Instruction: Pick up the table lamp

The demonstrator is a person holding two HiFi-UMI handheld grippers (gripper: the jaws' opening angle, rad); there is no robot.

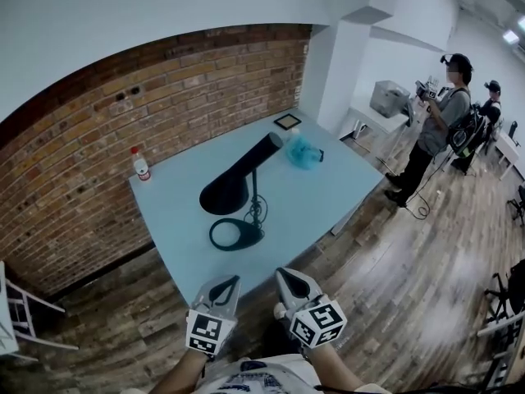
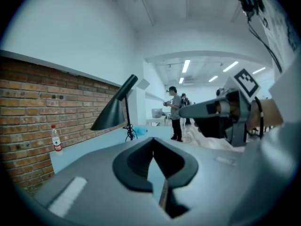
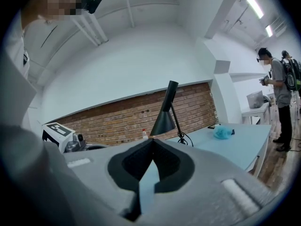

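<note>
The left gripper [image 1: 233, 281] is clenched: its 2 matte black pads meet in a thin seam at the tip with nothing between them. Behind the seam the padding opens into a rounded hollow set in a smooth grey shell. The right gripper [image 1: 284, 274] is clamped shut in the same way and is also empty. Each carries a white cube printed with black square markers. The 2 are held side by side, just short of the near edge of the table [image 1: 328, 195], above a floor [image 1: 394, 286] of worn wooden planks.

The table lamp [image 1: 244, 183] stands upright near the middle of the smooth, pale blue tabletop, well apart from both grippers. It is matte black. A long cone shade narrows into a tube and sits tilted on a thin straight stem. The stem rises from a flat ring-shaped base with an open centre, and a thin cord loops beside it.

Beyond the lamp lies a crumpled blue bundle [image 1: 303, 150], with a small dark square frame [image 1: 287, 121] near the far corner. A clear plastic bottle [image 1: 140, 164] with a red cap stands at the left corner, close to the rough red-brown brick wall [image 1: 98, 146]. At the far right, 2 people [image 1: 443, 121] stand.
</note>
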